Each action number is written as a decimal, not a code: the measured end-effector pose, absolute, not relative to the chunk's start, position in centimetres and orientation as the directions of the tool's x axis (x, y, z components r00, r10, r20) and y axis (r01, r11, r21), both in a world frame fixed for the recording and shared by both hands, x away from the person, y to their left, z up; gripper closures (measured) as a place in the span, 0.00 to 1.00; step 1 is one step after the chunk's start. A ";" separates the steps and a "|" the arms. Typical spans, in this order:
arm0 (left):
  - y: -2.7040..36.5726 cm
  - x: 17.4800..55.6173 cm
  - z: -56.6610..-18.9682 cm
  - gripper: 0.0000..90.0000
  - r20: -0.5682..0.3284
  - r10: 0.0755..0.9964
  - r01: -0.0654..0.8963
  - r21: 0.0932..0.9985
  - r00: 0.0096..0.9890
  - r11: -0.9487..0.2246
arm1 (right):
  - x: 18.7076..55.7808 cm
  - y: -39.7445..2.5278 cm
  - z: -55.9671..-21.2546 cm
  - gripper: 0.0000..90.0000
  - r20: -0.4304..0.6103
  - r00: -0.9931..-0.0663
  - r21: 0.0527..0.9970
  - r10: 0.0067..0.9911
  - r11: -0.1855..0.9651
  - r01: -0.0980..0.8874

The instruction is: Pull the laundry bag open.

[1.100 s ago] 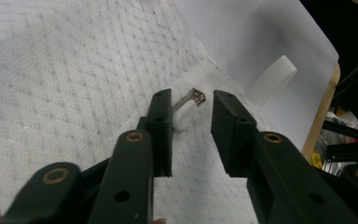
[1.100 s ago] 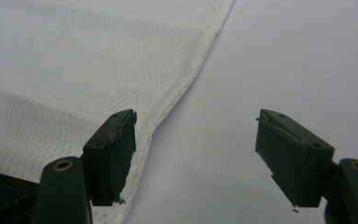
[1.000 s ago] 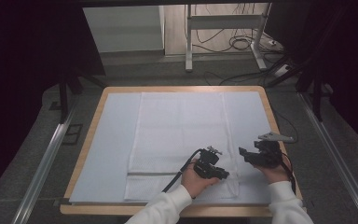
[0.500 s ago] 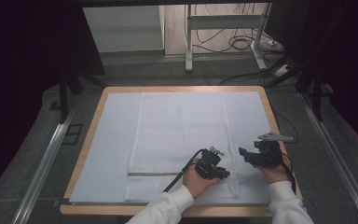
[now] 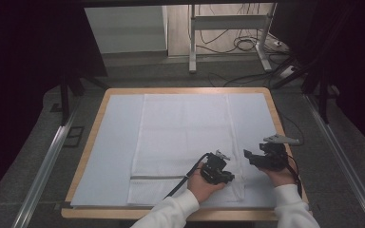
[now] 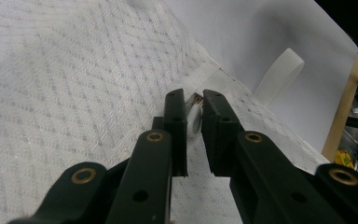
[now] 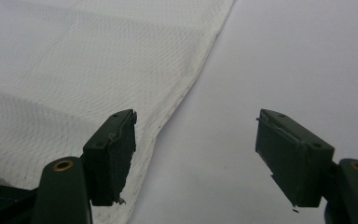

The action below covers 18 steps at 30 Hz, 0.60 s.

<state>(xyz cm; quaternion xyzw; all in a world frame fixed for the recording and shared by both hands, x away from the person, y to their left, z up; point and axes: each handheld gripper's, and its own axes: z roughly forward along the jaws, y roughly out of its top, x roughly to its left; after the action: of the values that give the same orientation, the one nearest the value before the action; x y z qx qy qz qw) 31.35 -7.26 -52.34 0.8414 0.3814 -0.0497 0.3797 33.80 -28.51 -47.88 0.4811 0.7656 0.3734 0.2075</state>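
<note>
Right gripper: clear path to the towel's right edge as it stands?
Probably yes. The right gripper has its jaws wide open, with the towel edge just ahead of its left jaw on the bare table cover; nothing lies between.

Towel (image 5: 185, 137) on table (image 5: 95, 118) (near edge)

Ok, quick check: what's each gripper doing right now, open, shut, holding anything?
Left gripper: shut on a fold of the white towel.
Right gripper: open, holding nothing, jaws straddling the towel's edge.
</note>
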 end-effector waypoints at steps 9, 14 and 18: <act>-7.1 31.4 -52.4 0.96 -0.398 0.583 0.681 0.600 0.709 -0.419 | 33.8 -28.7 -47.9 0.31 0.043 -0.448 0.771 0.893 0.256 0.583; -7.2 31.3 -52.5 0.96 -0.391 0.587 0.679 0.603 0.709 -0.419 | 33.8 -28.7 -47.9 0.31 0.042 -0.448 0.772 0.893 0.255 0.583; -7.4 31.2 -52.5 0.88 -0.400 0.578 0.679 0.603 0.711 -0.418 | 33.8 -28.7 -47.9 0.31 0.041 -0.447 0.771 0.894 0.257 0.583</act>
<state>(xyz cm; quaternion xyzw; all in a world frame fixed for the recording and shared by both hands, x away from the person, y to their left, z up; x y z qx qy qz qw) 31.23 -7.45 -52.54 0.8395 0.3745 -0.0649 0.3883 33.80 -28.69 -47.88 0.4826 0.7647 0.3725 0.2086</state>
